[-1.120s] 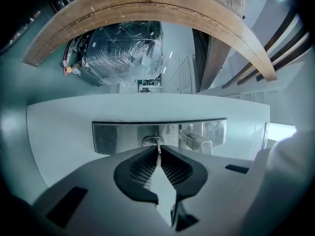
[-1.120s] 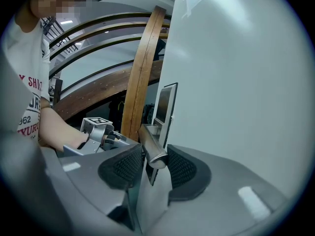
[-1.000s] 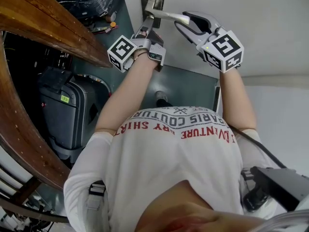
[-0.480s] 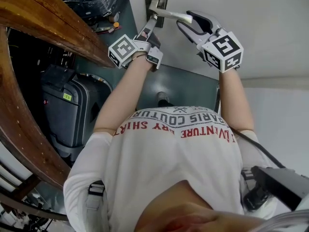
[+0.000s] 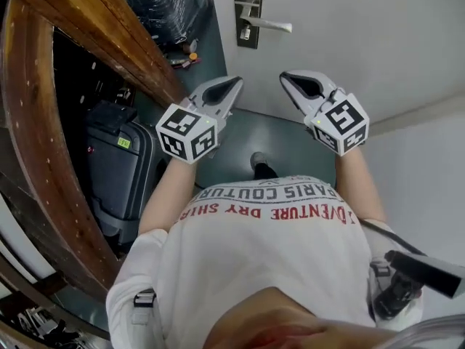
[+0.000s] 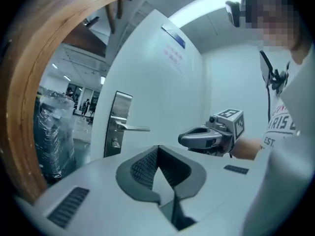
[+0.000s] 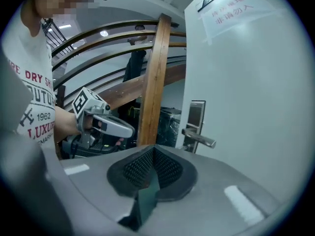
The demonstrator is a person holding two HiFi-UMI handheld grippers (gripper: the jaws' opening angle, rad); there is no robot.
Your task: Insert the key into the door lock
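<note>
The steel lock plate [image 5: 248, 9] with its lever handle [image 5: 272, 25] sits on the white door [image 5: 363, 35] at the top of the head view. A small metal piece, apparently the key [image 5: 245, 32], sticks out below the handle. Both grippers hang in the air well short of the door. My left gripper [image 5: 232, 86] is shut and empty, left of and below the plate. My right gripper [image 5: 285, 78] is also shut with nothing in it, under the handle's end. In the left gripper view the shut left gripper [image 6: 158, 148] points toward the plate [image 6: 117, 124]. In the right gripper view the shut right gripper [image 7: 153, 149] faces the handle [image 7: 199, 139].
A curved wooden rail [image 5: 109, 35] runs down the left side. A dark suitcase [image 5: 120, 173] stands beneath it, with wrapped black bundles [image 5: 167, 6] beyond. The person's shoe [image 5: 259, 164] is on the grey-green floor. A black device [image 5: 418, 278] hangs at the person's right hip.
Both grippers drew back from the door toward the person. The right one left the handle's end and shut. The left one left the keyhole, rolled over and shut.
</note>
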